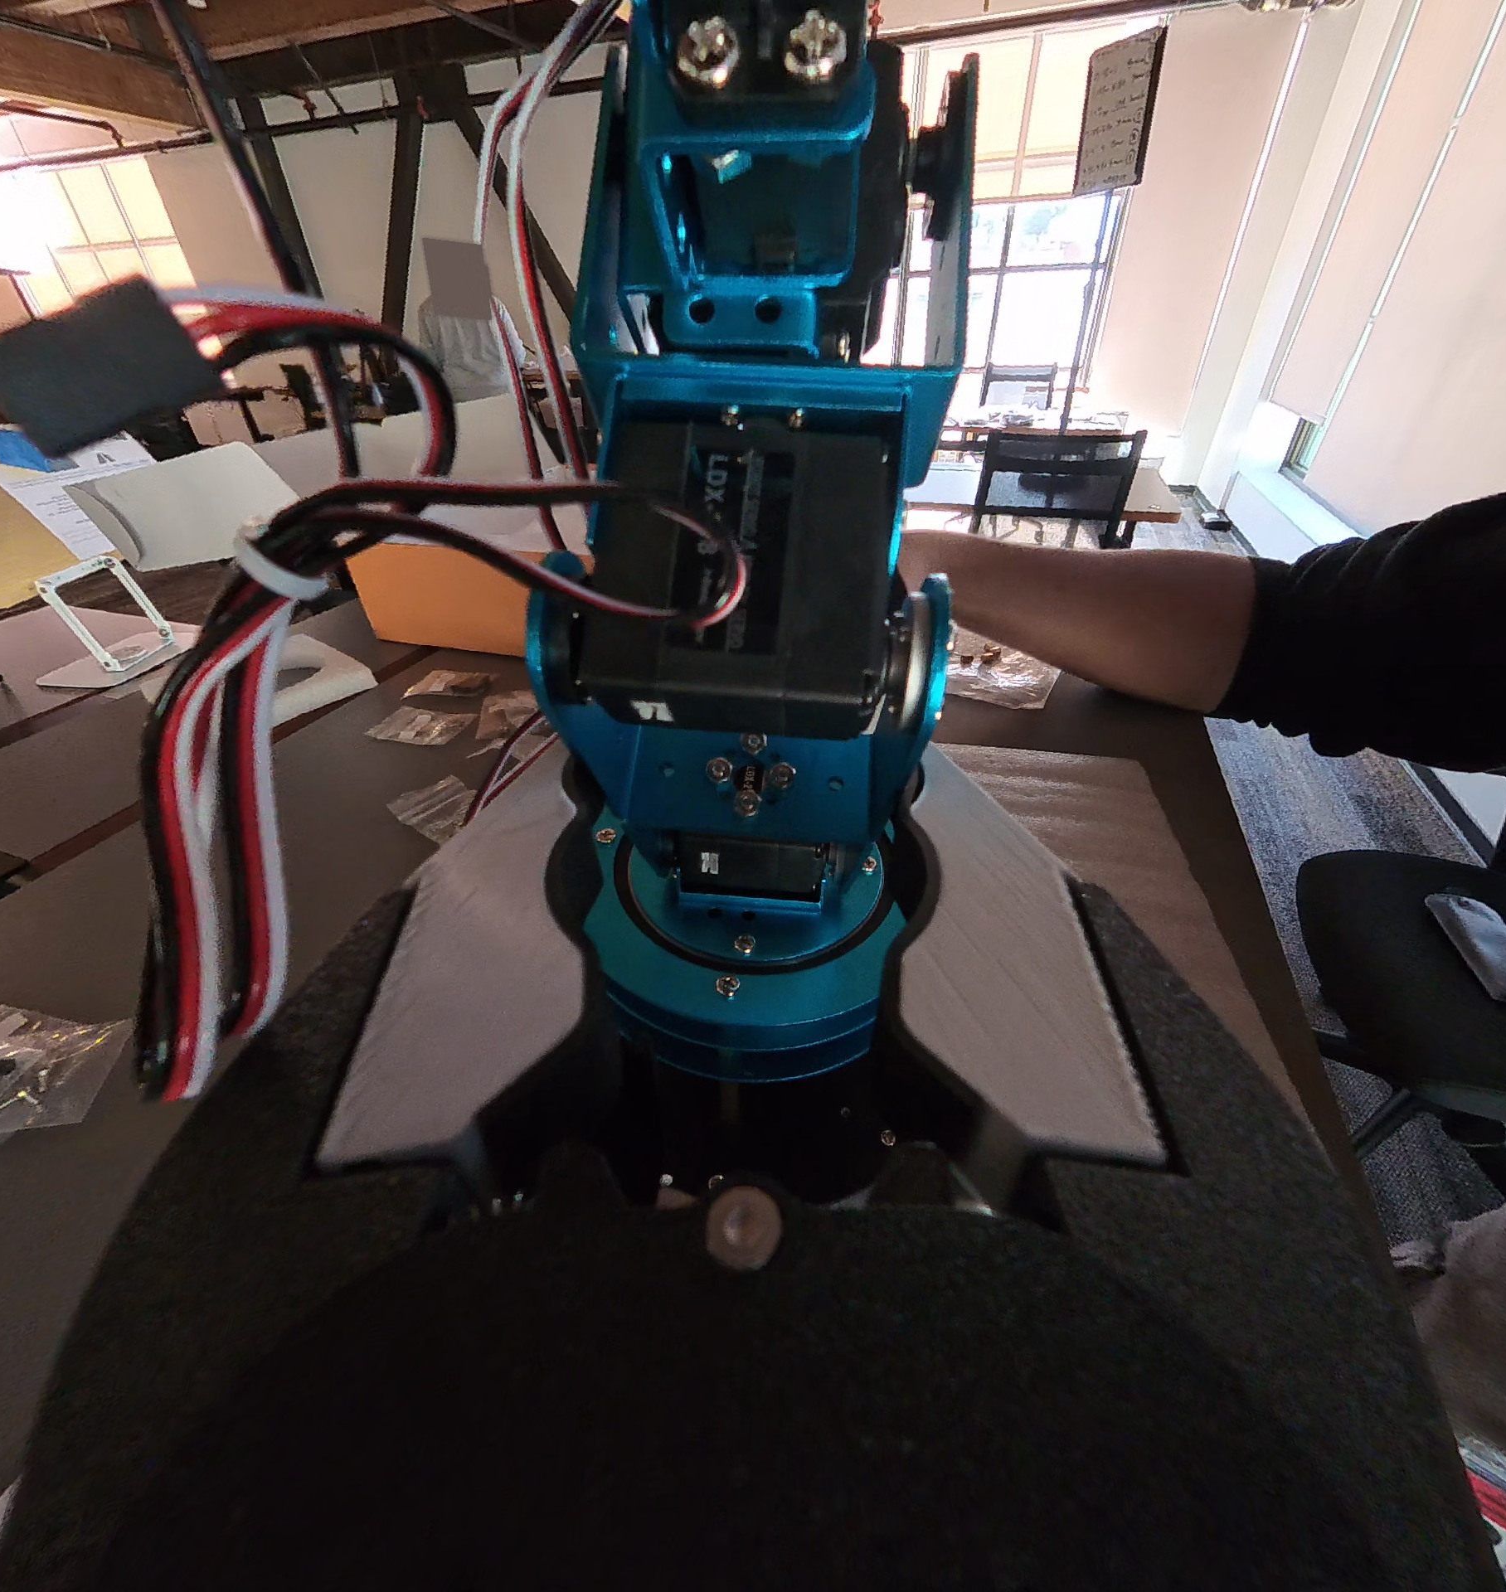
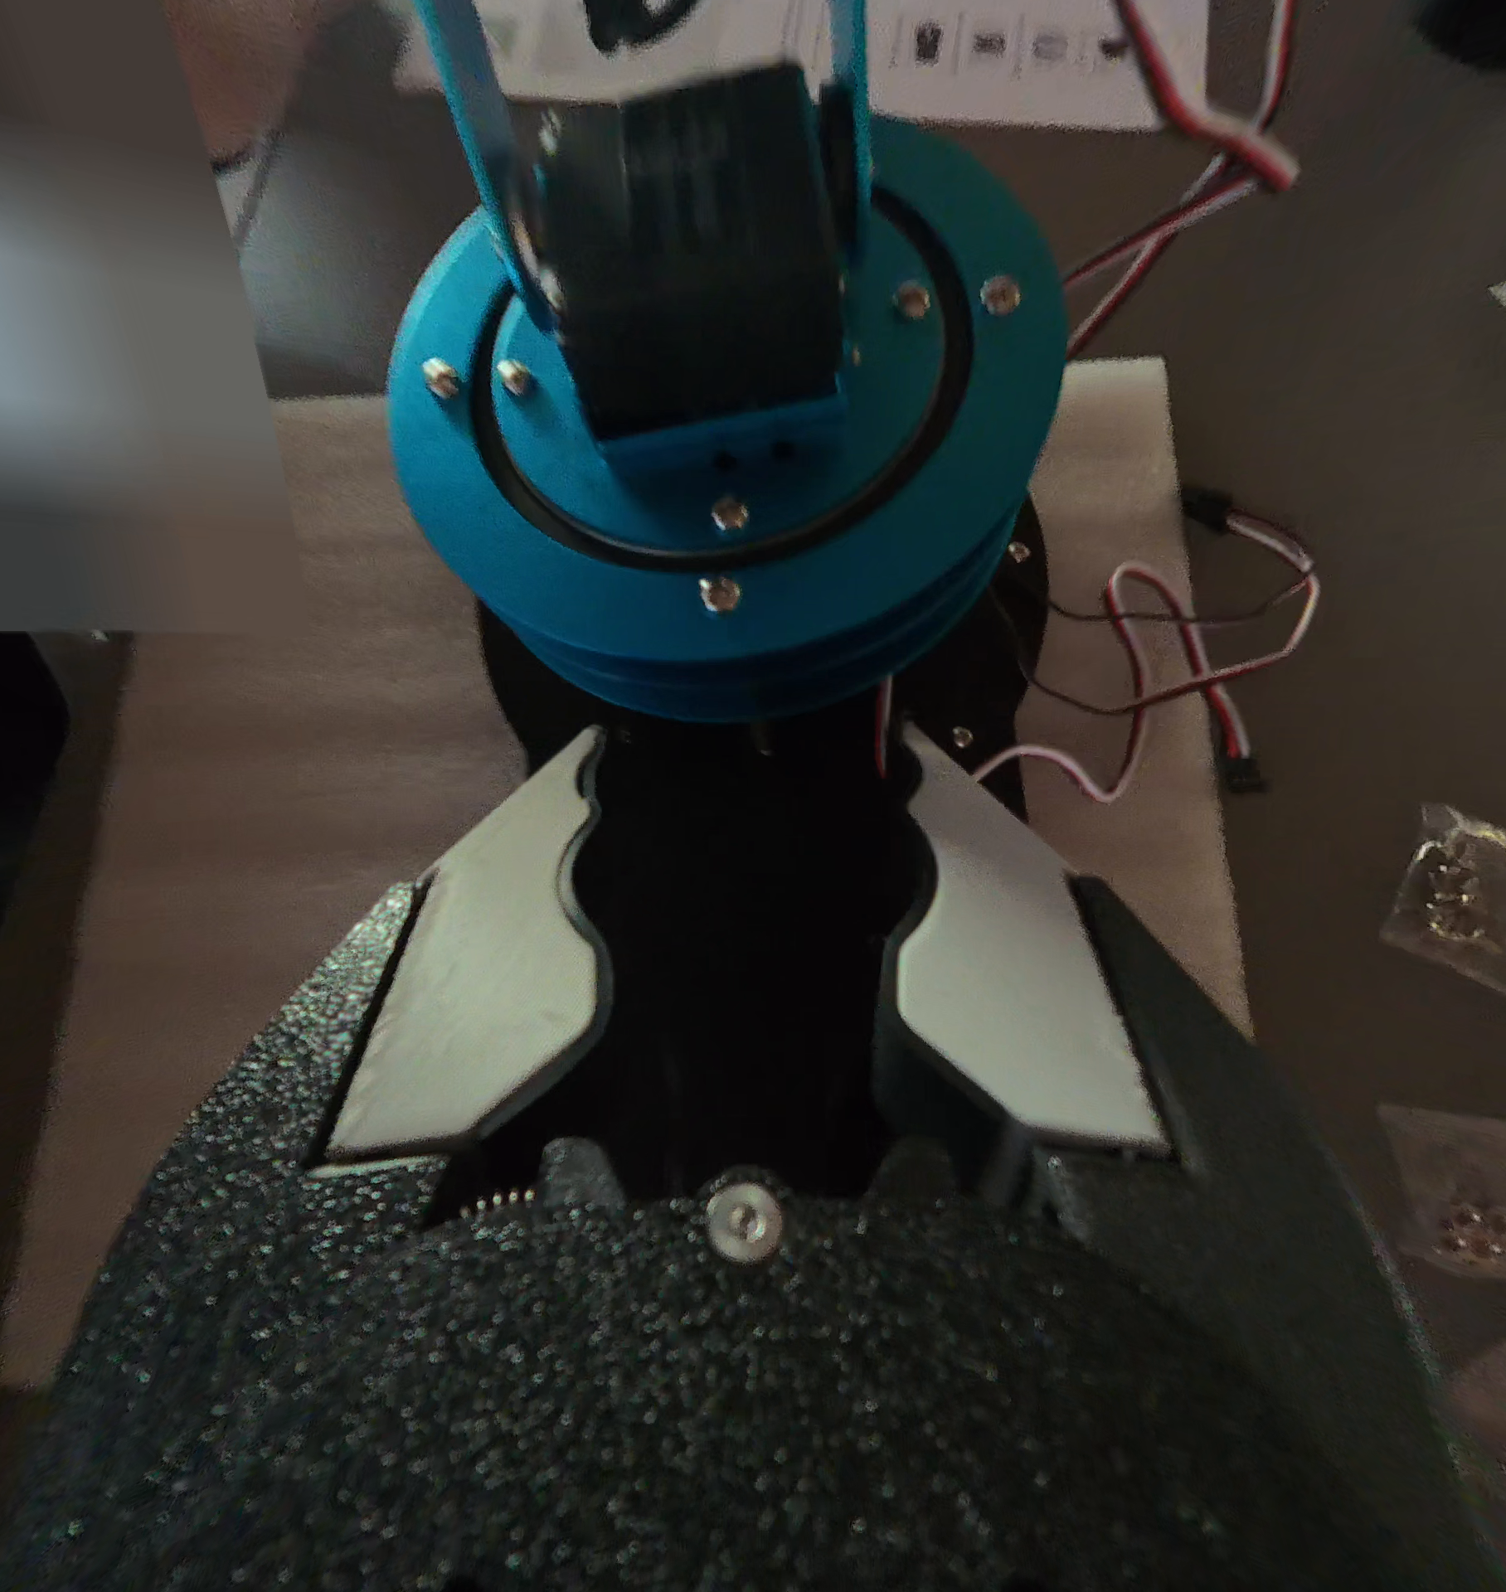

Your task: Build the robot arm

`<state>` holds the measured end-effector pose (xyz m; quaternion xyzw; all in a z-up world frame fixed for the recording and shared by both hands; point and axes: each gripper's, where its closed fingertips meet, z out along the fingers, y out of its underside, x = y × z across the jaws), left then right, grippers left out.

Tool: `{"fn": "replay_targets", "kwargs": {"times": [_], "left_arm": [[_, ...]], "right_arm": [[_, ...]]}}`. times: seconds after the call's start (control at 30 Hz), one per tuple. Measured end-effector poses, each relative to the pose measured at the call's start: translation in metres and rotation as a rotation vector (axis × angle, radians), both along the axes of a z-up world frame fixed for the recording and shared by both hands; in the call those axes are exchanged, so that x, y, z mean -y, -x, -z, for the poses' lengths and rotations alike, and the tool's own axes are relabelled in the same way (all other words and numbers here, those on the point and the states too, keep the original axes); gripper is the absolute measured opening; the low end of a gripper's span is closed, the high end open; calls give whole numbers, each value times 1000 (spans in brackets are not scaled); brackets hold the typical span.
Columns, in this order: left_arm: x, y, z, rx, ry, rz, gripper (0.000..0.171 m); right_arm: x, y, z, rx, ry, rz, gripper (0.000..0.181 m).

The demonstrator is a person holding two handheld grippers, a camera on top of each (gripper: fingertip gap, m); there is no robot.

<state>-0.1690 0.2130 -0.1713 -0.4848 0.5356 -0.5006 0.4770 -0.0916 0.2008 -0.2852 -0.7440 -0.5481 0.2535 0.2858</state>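
A blue metal robot arm (image 1: 737, 551) with black servos stands upright on a round blue base (image 1: 737, 973). My left gripper (image 1: 741, 788) has its white fingers (image 1: 474, 948) on either side of that base, pressed against it. Red, white and black wires (image 1: 215, 861) hang to its left with a black connector (image 1: 86, 370). In the right wrist view the round blue base (image 2: 724, 551) sits on a black plate (image 2: 1021, 620). My right gripper (image 2: 754, 736) is open, its white fingers (image 2: 491, 965) spread just in front of the base over the black plate.
A person's forearm in a black sleeve (image 1: 1163, 620) reaches in behind the arm. A pale pad (image 2: 1103, 482) lies under the plate. Loose servo wires (image 2: 1180, 655), bags of screws (image 2: 1465, 896) and a printed sheet (image 2: 991, 69) lie around. An orange box (image 1: 439, 594) and a black chair (image 1: 1422, 939) stand nearby. Some 15 cm of space lies between my two pairs of fingers.
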Motion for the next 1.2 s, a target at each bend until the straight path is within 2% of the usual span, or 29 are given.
{"fn": "replay_targets", "kwargs": {"times": [0.07, 0.17, 0.2, 0.3, 0.4, 0.43, 0.7, 0.87, 1.07, 1.2], "left_arm": [[0, 0, 0, -3, -5, -5, 65], [0, 0, 0, -5, -4, -7, 65], [0, 0, 0, -3, -3, -7, 65], [-1, 0, 0, 3, 2, -7, 65], [-1, 0, 0, -2, -1, -11, 65], [-1, 0, 0, -5, -2, -12, 65], [-5, -5, -1, 15, 37, -51, 65], [-5, -9, 0, 19, 36, -75, 65], [-6, -8, 2, 22, 70, -60, 70], [-5, -8, 4, 11, 85, -44, 66]], "right_arm": [[5, -3, -13, 7, 0, -11, 60], [2, -5, -52, -75, -133, 32, 55], [0, -3, -57, -75, -179, 50, 60], [-6, 2, -25, 72, -191, 76, 78], [-8, 8, -21, -36, -105, 64, 82], [-4, 12, -21, -81, -82, 36, 76], [-5, 12, -19, -167, -55, 48, 77], [-5, 11, -14, -149, -46, 38, 77], [-7, 10, -14, -214, -21, 32, 75], [-6, 10, -15, -188, -33, 30, 74]]}}
